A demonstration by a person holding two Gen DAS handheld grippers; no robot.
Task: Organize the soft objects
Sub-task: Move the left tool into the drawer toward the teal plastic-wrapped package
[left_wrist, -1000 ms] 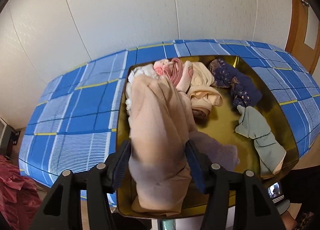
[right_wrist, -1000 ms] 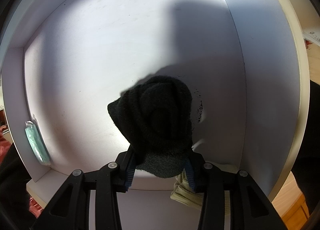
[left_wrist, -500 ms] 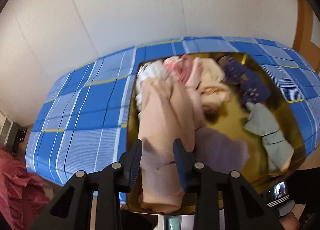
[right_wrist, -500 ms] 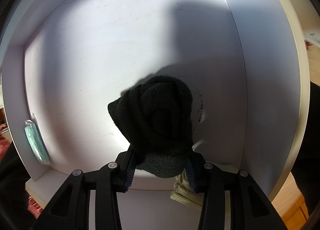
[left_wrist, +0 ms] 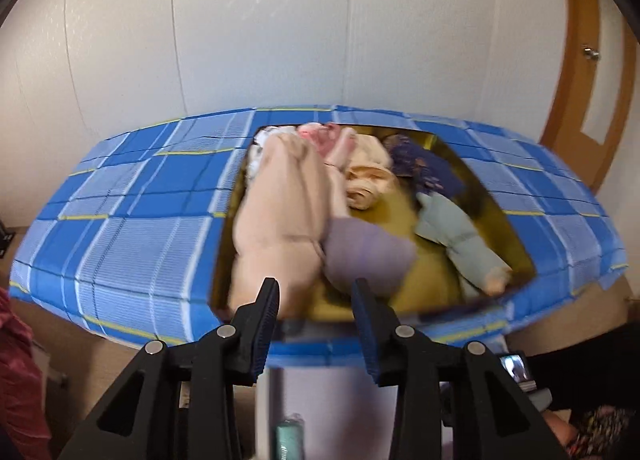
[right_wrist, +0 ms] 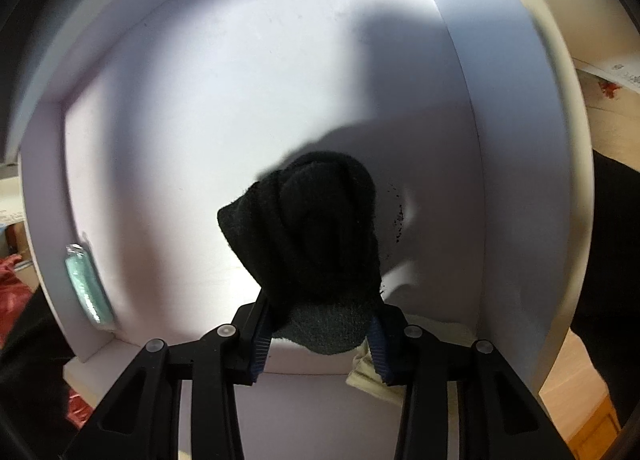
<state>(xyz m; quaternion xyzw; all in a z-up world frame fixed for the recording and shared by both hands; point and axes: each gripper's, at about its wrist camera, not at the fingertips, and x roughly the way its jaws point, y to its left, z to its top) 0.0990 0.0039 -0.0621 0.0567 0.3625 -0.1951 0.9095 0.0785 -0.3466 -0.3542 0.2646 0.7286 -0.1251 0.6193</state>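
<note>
So the right claw [right_wrist: 318,324] is clamped on a fuzzy black knit sock bundle [right_wrist: 312,244], pinched at its lower end so the rolled bulk sticks out forward into a plain white shelf compartment [right_wrist: 200,108]. My guess is it's held that way so the roll can be set down inside without unravelling. A cream ribbed sock [right_wrist: 374,372] lies at the front edge right under the claw, and a small mint-green packet [right_wrist: 86,284] leans on the left wall. The left claw [left_wrist: 316,300] has its jaws apart with nothing between them, hanging at the near rim of a shiny gold-coloured tray [left_wrist: 436,284] that sits on a worktop covered in blue plaid cloth [left_wrist: 132,228]. The tray keeps the rest corralled: a long peach stocking-like piece [left_wrist: 280,212], a lilac bit [left_wrist: 368,256], a pale green sock [left_wrist: 456,236], and a navy patterned one [left_wrist: 424,168]. All limp, thin, floppy stuff, a bit blurred here.
</note>
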